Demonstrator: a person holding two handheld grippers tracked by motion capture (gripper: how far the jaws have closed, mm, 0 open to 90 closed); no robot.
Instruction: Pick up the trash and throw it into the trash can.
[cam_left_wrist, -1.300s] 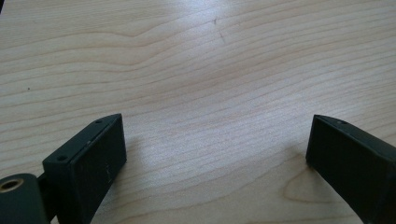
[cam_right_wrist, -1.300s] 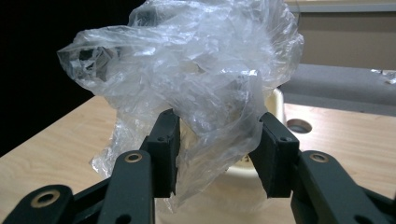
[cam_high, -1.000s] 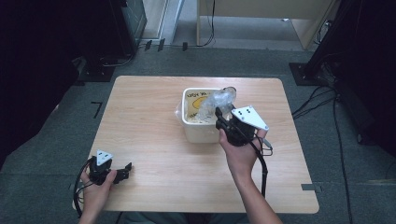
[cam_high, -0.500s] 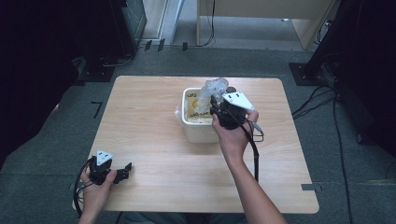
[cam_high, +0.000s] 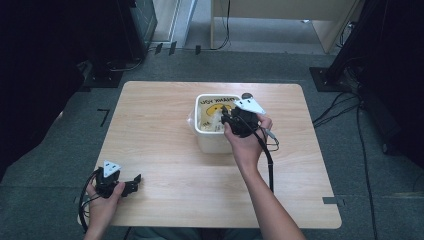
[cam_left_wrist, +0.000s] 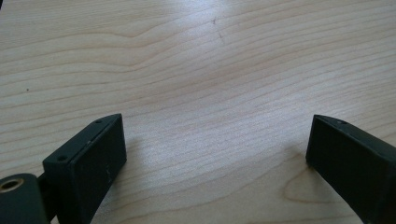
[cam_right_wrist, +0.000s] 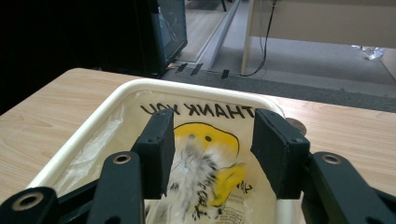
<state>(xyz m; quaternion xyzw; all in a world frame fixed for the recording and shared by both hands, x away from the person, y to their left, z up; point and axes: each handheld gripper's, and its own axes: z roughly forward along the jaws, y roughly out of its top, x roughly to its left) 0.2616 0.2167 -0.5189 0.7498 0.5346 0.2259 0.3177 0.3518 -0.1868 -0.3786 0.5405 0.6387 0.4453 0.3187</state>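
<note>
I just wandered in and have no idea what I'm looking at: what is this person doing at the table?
A person holds a two-jaw gripper in each hand. The right gripper is over a cream plastic tub in the middle of the wooden table, lining it with a clear bag printed with a yellow smiley and "THANK YOU". Its jaws have just been opening, with the bag's bunched plastic between them. The left gripper rests open at the table's near corner, holding nothing.

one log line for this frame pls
right gripper: jaws just opening, over plastic bag in white bin | left gripper: open, idle on table
</note>
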